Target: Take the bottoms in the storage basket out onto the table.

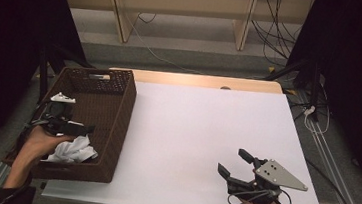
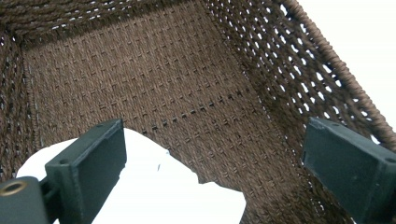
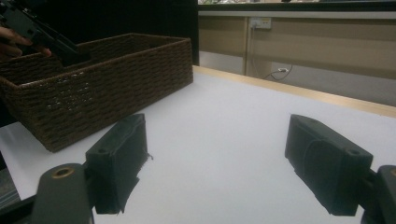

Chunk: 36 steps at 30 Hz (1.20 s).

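Presently, item one: cloth point(image 1: 71, 150), white, crumpled, lying in the near end of the basket point(image 1: 116, 126) at the counter's left side. Judged light, soft and limp; it should sag and trail when lifted, will not break, and is unlikely to slip from padded fingers. Best hold: a raised fold near the top of the heap, pinched deep enough that a single layer does not pull free.

Item two: left gripper point(image 2: 215, 154), held over the basket's near end above the cloth, fingers wide apart and holding nothing. Its own view shows the cloth point(image 2: 154, 196) below and between the fingers, apart from them, and the bare woven floor beyond.

Item three: right gripper point(image 1: 237, 163), low over the counter point(image 1: 201, 129) at near right, well apart from the basket, fingers wide and empty.

Views compared: the left gripper view gives the basket's inside and the cloth's torn-looking edge; the high view gives both hands and the whole layout. The right gripper view point(image 3: 212, 158) shows the basket's outer wall point(image 3: 102, 93) from the side, with the left gripper point(image 3: 37, 32) above its rim; the cloth is hidden behind the wall.
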Tool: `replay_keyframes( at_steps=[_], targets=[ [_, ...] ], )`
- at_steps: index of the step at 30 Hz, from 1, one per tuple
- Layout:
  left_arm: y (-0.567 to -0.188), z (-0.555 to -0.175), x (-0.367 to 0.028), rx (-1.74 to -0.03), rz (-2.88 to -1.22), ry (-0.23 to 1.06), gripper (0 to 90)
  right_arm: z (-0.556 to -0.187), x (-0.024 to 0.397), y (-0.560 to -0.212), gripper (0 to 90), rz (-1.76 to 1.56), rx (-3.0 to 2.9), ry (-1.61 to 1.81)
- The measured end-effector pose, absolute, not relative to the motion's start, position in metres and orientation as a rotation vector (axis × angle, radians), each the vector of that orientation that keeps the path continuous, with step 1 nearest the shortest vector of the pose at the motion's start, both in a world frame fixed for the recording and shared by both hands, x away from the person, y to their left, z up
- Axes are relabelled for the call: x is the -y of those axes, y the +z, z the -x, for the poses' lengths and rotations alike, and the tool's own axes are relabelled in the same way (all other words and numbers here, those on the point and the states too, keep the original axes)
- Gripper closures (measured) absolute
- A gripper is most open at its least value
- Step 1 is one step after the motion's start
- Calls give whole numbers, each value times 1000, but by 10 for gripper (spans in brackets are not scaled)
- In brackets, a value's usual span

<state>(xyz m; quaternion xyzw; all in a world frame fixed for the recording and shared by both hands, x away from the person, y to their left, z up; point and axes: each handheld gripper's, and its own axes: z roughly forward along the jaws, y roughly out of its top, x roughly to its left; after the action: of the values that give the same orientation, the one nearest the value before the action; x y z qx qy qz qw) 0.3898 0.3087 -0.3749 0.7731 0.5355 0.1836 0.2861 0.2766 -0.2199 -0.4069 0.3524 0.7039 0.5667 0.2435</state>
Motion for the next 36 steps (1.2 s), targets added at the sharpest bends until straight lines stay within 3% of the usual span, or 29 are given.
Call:
replay_keyframes(
  at_steps=[36],
  targets=[
    [-396,-402,-340,-1615,-2208,506,70,-279,224,-408,222,-987,-1914,1554]
  ],
)
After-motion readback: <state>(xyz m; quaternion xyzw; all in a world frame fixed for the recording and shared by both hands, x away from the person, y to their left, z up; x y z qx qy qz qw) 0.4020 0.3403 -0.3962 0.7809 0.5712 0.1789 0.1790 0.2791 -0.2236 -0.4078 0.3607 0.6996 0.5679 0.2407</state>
